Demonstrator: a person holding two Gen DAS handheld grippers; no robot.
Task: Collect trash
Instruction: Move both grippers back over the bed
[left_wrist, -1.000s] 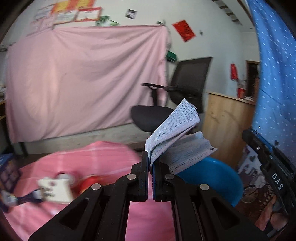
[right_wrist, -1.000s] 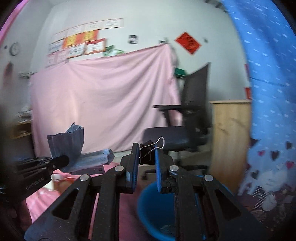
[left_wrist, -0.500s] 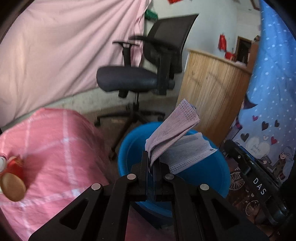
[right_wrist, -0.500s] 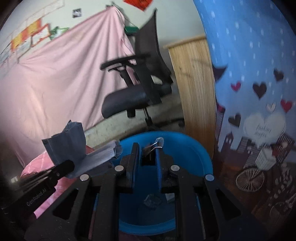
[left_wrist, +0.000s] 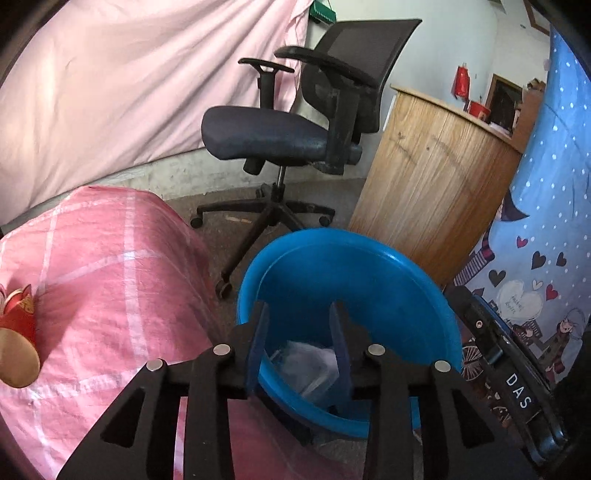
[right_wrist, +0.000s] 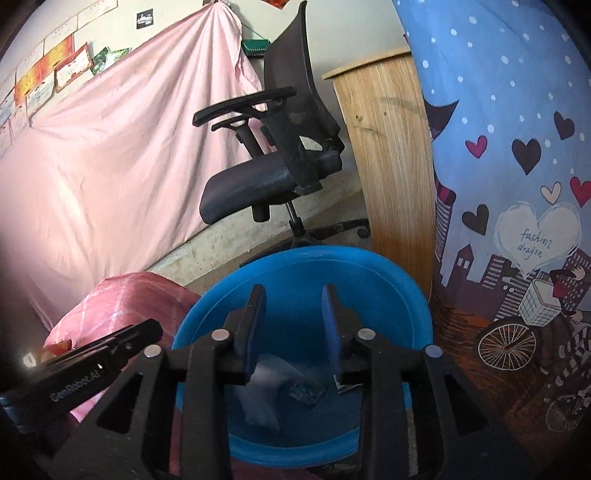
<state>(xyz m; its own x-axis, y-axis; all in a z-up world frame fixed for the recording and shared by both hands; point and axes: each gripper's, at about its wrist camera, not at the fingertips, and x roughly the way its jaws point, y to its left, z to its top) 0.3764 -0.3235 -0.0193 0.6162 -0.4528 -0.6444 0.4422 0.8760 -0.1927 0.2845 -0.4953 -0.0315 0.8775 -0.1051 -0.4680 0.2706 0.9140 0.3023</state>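
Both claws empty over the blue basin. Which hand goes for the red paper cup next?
Left, likely. The red paper cup lies on the pink checked cloth beside the open left claw.

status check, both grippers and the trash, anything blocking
Left gripper and right gripper open, jaws just opened, nothing between them. Pale face mask lies in round blue plastic basin. Nothing in the way.

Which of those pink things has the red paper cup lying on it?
The checked pink cloth beside the blue basin has the red paper cup on it. The plain pale pink sheet hangs against the wall, with no cup.
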